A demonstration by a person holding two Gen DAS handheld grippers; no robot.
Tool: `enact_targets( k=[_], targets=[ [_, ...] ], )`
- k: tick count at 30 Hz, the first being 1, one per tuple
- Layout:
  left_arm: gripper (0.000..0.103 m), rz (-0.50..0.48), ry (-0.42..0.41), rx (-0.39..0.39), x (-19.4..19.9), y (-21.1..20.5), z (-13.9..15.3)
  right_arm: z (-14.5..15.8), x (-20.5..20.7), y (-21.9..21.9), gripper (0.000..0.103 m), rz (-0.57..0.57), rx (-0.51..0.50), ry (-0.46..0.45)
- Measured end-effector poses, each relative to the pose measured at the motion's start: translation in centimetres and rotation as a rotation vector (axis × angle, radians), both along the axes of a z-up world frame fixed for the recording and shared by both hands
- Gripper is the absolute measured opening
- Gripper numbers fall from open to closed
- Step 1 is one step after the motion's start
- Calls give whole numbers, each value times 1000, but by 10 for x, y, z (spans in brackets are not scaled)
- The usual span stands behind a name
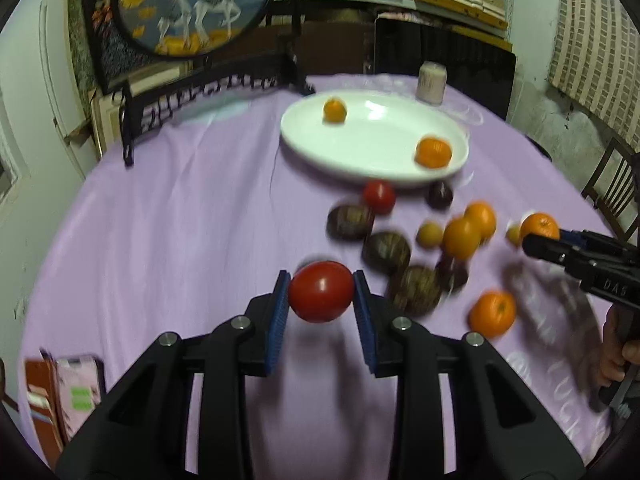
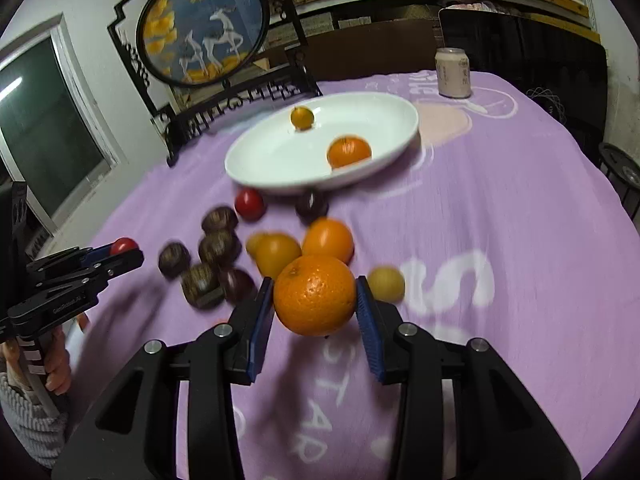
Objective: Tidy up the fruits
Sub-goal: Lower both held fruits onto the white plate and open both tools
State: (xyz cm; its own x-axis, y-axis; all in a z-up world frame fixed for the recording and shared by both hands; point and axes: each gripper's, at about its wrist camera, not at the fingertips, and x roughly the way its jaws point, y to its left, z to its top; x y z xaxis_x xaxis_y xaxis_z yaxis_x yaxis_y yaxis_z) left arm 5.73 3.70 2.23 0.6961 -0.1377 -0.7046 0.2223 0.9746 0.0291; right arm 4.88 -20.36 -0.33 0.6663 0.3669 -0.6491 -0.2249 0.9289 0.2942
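My left gripper (image 1: 321, 294) is shut on a red tomato (image 1: 321, 291) and holds it above the purple cloth. My right gripper (image 2: 315, 298) is shut on a large orange (image 2: 315, 295), also lifted; it shows in the left wrist view (image 1: 540, 229) at the right. A white oval plate (image 1: 372, 162) further back holds a small orange (image 1: 334, 110) and a bigger orange (image 1: 433, 153). Loose fruit lies between the grippers and the plate: several brown fruits (image 1: 386, 251), another tomato (image 1: 379, 197), oranges (image 1: 469, 229), a dark plum (image 1: 439, 195).
A pale can (image 2: 453, 73) stands behind the plate. A black framed round deer screen (image 2: 200, 24) stands at the table's far left. A phone and a wallet (image 1: 68, 396) lie at the near left edge. A chair (image 1: 612, 192) stands to the right.
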Motion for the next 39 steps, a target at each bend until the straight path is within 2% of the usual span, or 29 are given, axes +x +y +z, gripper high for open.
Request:
enact_targets(
  k=[4,8,12,17,19,20,21,22,24,28,31,33,39],
  targets=[
    [32,-19,-32,12,37,-24,21,29,30,-3,41,-21,10,-40],
    [32,-25,-4,-13,81,-42,21,48,69,-3,41,-36,39,-59],
    [32,-21,29,-10,121,-57,9,43,115,-5,41,-58,67,-35],
    [32,-19,64,-21,156,-69,-9,16,171,-8,41,-99,82,52],
    [40,-10,68,-27,162,-67,-16,5,184,-11,41,-102,101,80],
    [52,-3,73,-23,163,-66,-20,2,187,-13,42,-101,117,94],
    [57,1,72,-17,163,-65,-23,-1,190,-14,52,-97,144,109],
    [57,0,60,-14,162,-64,-23,-4,192,-17,66,-93,182,126],
    [58,6,49,-4,161,-63,-22,-2,188,-24,67,-111,212,109],
    [67,33,44,-29,152,-55,-15,11,174,-29,67,-114,195,66],
    [67,59,40,-26,143,-45,-12,16,161,-33,67,-120,204,75],
    [74,76,39,-36,136,-36,-10,18,154,-34,67,-113,216,81],
    [82,140,9,-54,99,1,-3,24,116,-29,69,-96,186,54]
  ],
)
